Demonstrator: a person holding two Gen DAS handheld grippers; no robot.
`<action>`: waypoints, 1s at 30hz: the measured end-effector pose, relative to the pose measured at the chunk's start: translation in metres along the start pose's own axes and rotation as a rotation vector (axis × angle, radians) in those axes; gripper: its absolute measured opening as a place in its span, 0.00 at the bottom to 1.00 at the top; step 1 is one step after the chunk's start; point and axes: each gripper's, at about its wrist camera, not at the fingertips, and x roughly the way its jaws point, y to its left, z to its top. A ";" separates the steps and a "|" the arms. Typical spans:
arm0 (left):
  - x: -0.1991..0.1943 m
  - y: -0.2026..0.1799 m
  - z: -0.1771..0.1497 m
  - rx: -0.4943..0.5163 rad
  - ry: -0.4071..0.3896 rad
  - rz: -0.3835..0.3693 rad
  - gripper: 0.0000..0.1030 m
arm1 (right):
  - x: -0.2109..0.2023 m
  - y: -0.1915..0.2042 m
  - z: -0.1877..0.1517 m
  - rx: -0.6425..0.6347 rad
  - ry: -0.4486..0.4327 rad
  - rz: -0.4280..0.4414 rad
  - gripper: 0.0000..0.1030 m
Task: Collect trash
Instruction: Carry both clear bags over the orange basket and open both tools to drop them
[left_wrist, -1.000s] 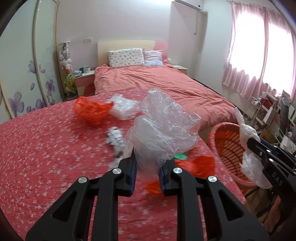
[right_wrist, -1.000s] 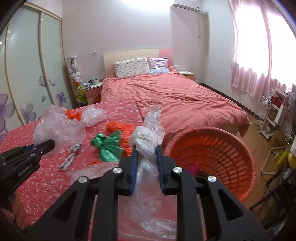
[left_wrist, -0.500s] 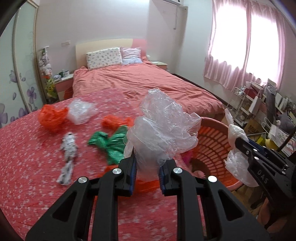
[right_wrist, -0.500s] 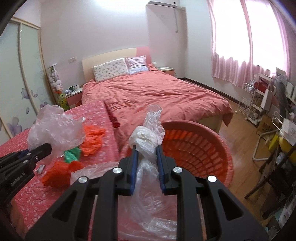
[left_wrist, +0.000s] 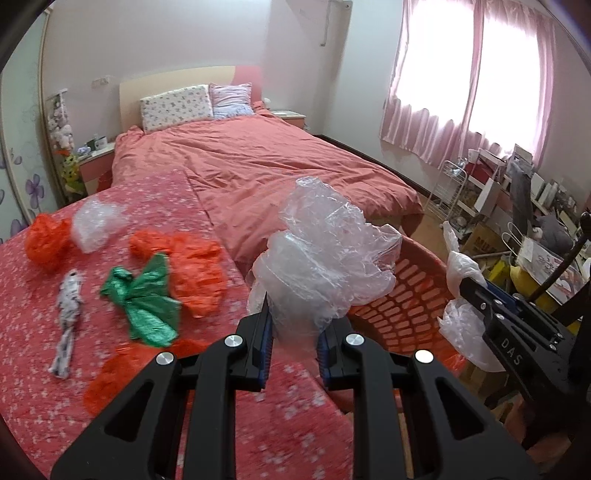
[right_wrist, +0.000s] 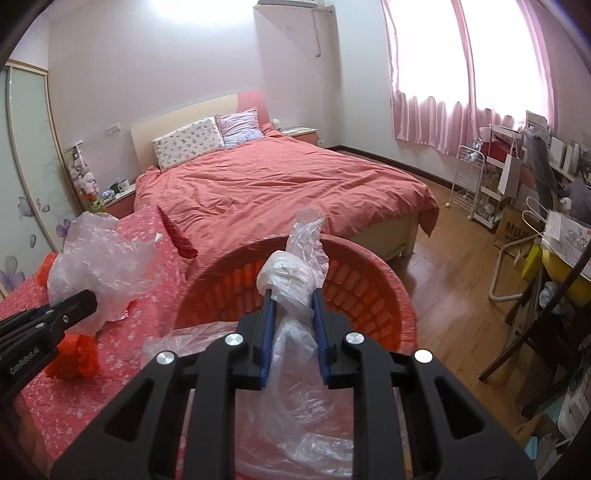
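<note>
While over basket (right_wrist: 369, 269), right gripper (right_wrist: 291, 295) clamps knotted bag (right_wrist: 288, 273); left gripper (left_wrist: 295, 314) clamps crumpled bag (left_wrist: 325, 258).

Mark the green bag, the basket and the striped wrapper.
green bag (left_wrist: 142, 295), left wrist view, crumpled middle.
basket (right_wrist: 373, 291), right wrist view, inner slotted wall.
striped wrapper (left_wrist: 68, 314), left wrist view, mid-length.

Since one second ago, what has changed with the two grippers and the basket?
Both grippers, left and right, swung away from the table toward the orange basket, which now sits directly below the right one. Each stays clamped on its clear plastic bag; nothing was dropped.
</note>
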 end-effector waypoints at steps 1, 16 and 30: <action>0.004 -0.004 0.000 0.002 0.004 -0.005 0.19 | 0.002 -0.003 0.001 0.002 0.001 0.000 0.20; 0.044 -0.034 -0.002 0.009 0.071 -0.072 0.20 | 0.033 -0.022 0.005 0.021 0.000 -0.006 0.20; 0.058 -0.042 -0.007 0.012 0.123 -0.091 0.31 | 0.045 -0.027 0.004 0.032 0.009 -0.015 0.32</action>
